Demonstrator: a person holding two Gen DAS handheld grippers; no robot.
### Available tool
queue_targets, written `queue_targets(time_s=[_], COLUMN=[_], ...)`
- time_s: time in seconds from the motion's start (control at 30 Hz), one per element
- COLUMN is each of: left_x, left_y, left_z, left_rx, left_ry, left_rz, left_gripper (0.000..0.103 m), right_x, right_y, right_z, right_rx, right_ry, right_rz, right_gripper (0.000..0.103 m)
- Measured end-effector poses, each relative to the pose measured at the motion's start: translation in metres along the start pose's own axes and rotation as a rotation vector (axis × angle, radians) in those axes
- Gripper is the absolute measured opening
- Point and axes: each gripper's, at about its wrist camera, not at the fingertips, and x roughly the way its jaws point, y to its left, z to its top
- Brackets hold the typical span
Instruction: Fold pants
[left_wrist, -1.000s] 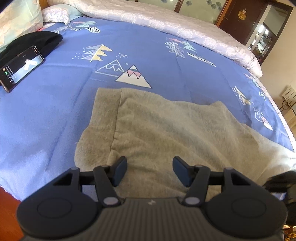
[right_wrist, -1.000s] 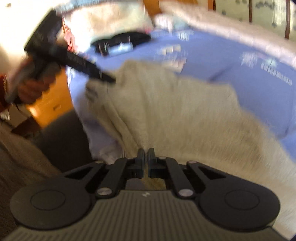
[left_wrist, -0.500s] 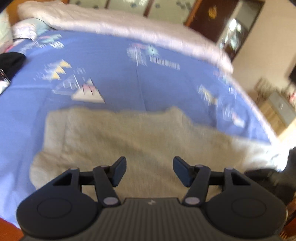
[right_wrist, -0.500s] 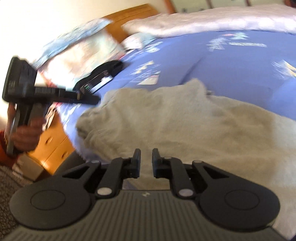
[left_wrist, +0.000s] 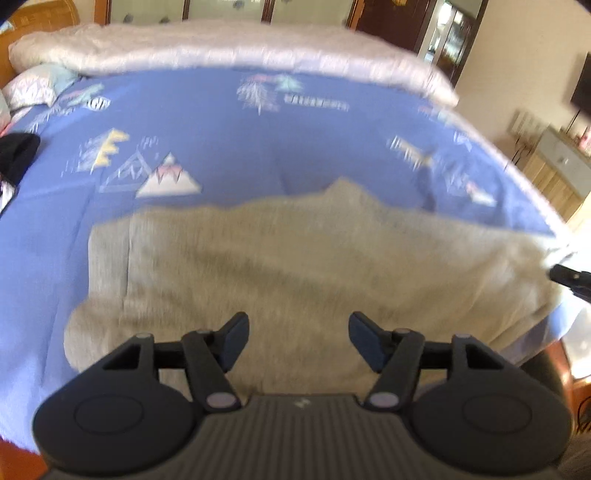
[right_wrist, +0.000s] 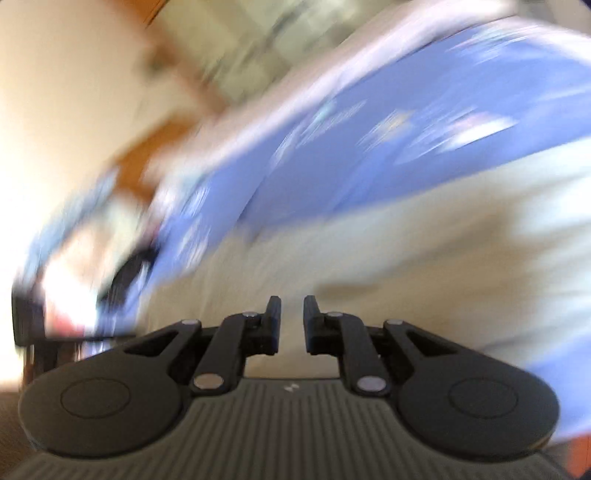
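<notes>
Two black grippers point over the beige fleece pants (left_wrist: 295, 258) on the blue printed bedsheet (left_wrist: 229, 147); left gripper (left_wrist: 298, 341) spread wide, empty; right gripper (right_wrist: 291, 321) parted narrowly, empty, above the pants; view blurred.

The bed (left_wrist: 229, 147) wears a blue printed sheet. On it lie beige pants (left_wrist: 295, 266), a white quilt (left_wrist: 221, 51) along the far edge, and a black item (left_wrist: 16, 153) at left.

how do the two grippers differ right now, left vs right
The left gripper has its jaws spread wide; the right gripper shows only a narrow gap. The left view is fairly sharp and level; the right view is tilted and badly blurred. Both are empty, over the beige pants on the blue bedsheet.
</notes>
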Motion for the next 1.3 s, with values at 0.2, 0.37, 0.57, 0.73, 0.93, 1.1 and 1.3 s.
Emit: queue_targets(time_s=[0.2, 0.37, 0.57, 0.73, 0.93, 1.1, 1.3], left_x=[0.008, 0.022, 0.024, 0.027, 0.029, 0.027, 0.028], left_y=[0.005, -0.004, -0.012, -0.014, -0.016, -0.011, -0.008], left_z=[0.023, 0.028, 0.025, 0.026, 0.026, 0.025, 0.019], left_rx=[-0.146, -0.180, -0.168, -0.166, -0.161, -0.192, -0.213], left_ry=[-0.020, 0.022, 0.055, 0.069, 0.070, 0.057, 0.054], left_rz=[-0.096, -0.097, -0.063, -0.060, -0.074, -0.100, -0.135], left_gripper=[0.063, 0.063, 0.063, 0.063, 0.063, 0.063, 0.063], right_x=[-0.117, -0.126, -0.104, -0.106, -0.121, -0.114, -0.051], right_y=[-0.113, -0.161, -0.188, -0.199, -0.186, -0.102, 0.003], right_z=[0.013, 0.012, 0.014, 0.022, 0.033, 0.054, 0.045], right_rx=[0.406, 0.525, 0.542, 0.568, 0.581, 0.324, 0.064], right_ry=[-0.465, -0.521, -0.478, -0.516, -0.482, -0.437, -0.244], right_rz=[-0.348, -0.486, -0.438, -0.407, -0.253, -0.166, -0.062], right_gripper=[0.037, 0.038, 0.038, 0.037, 0.010, 0.010, 0.010])
